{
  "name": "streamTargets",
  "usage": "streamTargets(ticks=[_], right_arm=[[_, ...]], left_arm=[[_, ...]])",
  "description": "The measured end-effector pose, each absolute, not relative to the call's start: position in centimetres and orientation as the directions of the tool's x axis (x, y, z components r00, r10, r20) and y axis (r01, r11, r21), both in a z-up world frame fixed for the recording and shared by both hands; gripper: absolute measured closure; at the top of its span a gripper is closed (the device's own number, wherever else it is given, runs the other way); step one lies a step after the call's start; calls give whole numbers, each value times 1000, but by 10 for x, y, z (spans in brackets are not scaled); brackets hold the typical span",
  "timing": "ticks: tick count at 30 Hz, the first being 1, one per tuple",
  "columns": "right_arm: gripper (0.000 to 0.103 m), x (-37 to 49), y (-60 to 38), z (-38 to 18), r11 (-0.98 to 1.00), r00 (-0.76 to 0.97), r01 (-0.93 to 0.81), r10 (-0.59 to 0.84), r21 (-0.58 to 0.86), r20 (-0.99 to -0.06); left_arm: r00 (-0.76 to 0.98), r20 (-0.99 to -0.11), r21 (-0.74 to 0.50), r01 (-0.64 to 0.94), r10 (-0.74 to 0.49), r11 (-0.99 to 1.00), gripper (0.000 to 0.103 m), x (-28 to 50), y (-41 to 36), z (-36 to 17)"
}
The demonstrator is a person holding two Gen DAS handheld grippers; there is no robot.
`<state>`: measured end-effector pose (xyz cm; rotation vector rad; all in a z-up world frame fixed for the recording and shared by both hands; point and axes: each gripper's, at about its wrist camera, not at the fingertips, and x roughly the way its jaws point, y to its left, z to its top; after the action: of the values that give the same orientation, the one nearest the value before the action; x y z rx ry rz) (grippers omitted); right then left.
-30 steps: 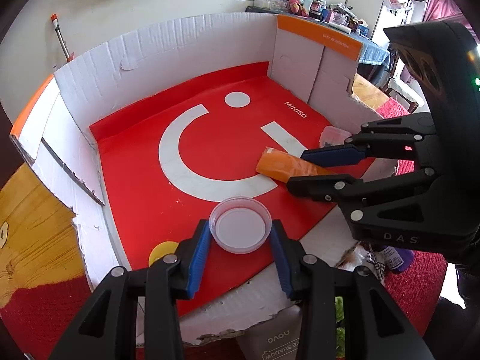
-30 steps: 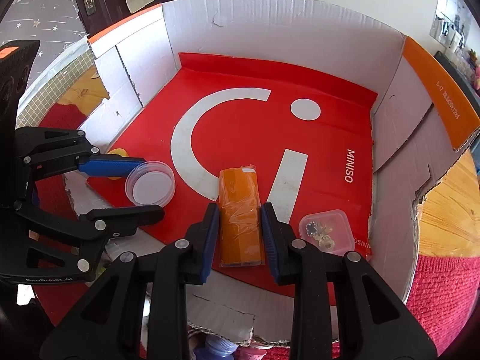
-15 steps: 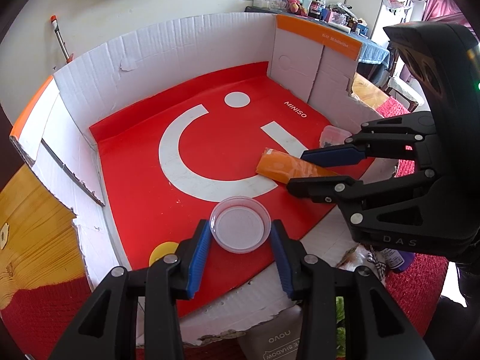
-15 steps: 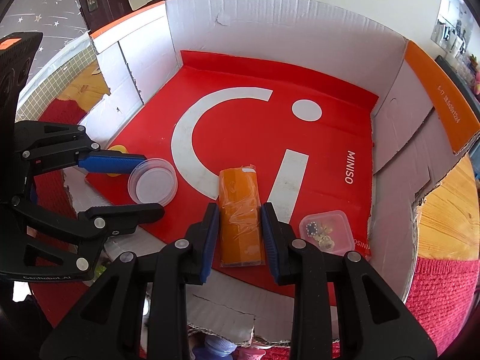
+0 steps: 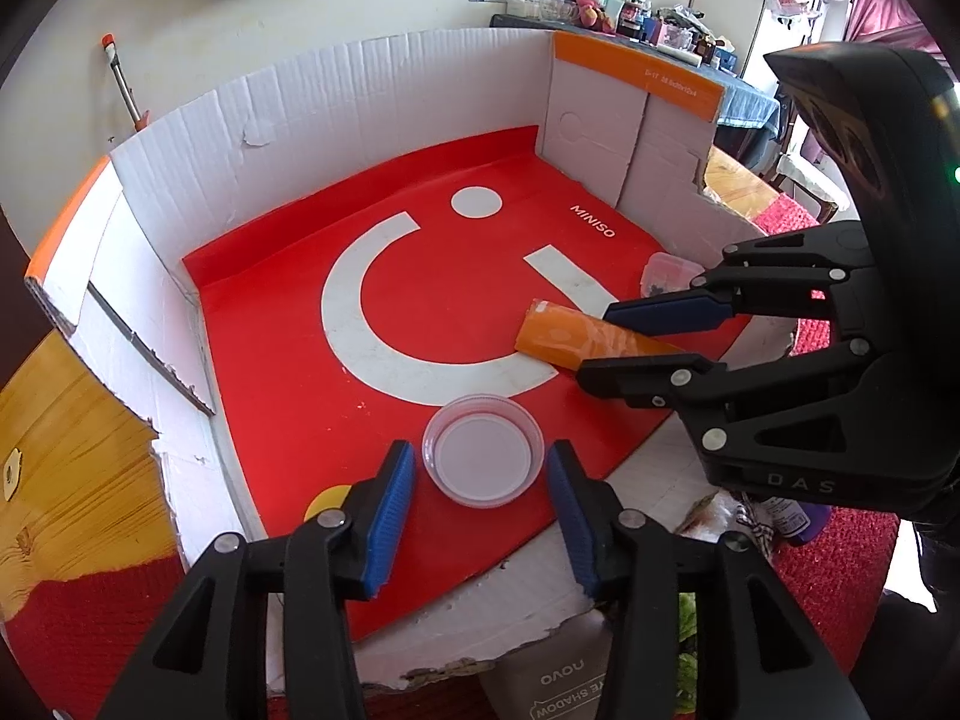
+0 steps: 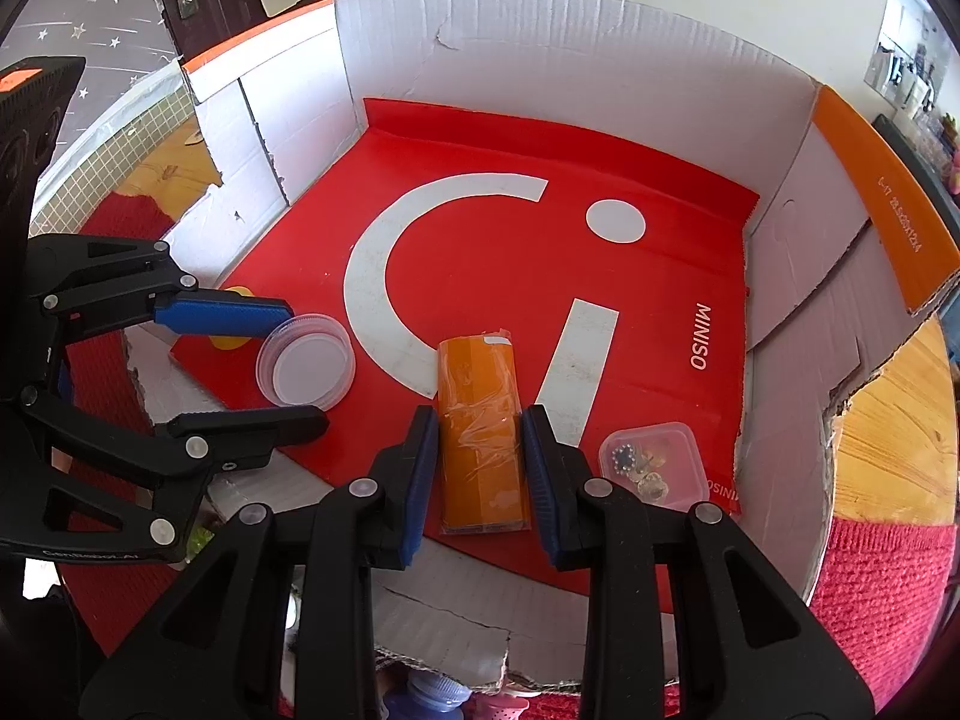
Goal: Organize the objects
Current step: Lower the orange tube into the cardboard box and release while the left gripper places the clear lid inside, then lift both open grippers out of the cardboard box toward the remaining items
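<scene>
The orange rectangular packet wrapped in clear film [image 6: 480,432] lies flat on the red floor of the box, near its front edge, one end over the white curved logo. The right hand-held gripper [image 6: 480,468] is clamped on it, blue pads pressed against both long sides.

To its left sits the round clear plastic lid [image 5: 483,459], also flat on the red floor near the front edge. The left hand-held gripper [image 5: 480,504] straddles it: its jaws are opening, and a small gap shows between each blue pad and the lid's rim, so the lid is between them but not gripped. A small yellow disc [image 5: 327,501] lies just beside the left pad, partly hidden.

To the right of the packet, close to the box's right wall, rests a small clear square plastic container [image 6: 654,465] with little dark and golden pieces inside.

All of this is in a shallow white corrugated cardboard box [image 6: 600,54] with orange-topped flaps and a red liner printed "MINISO". The box stands on a wooden bench [image 5: 66,438] partly covered by a red knitted cloth [image 6: 882,582].
</scene>
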<state>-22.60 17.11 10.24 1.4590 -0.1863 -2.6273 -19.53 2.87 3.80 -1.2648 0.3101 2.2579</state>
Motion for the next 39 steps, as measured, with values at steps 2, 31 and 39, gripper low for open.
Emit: streamTargets(ticks=[2,31,39], right_arm=[[75,-227,171,102,-986,-529,14,-149,167,-836],[75,-227,166,109,-987,-543,-56,-99,153,-834],[75,-217,168,127,-983,-585,-92,-75,157,-807]], left_arm=[[-424,-842,-52,-551,333,-833,55,-195,29,39],[-442,-829,-52,-551,344,-833,51,-194,29,47],[-474,-803,-63,-535,361,-843,51,-184,23,60]])
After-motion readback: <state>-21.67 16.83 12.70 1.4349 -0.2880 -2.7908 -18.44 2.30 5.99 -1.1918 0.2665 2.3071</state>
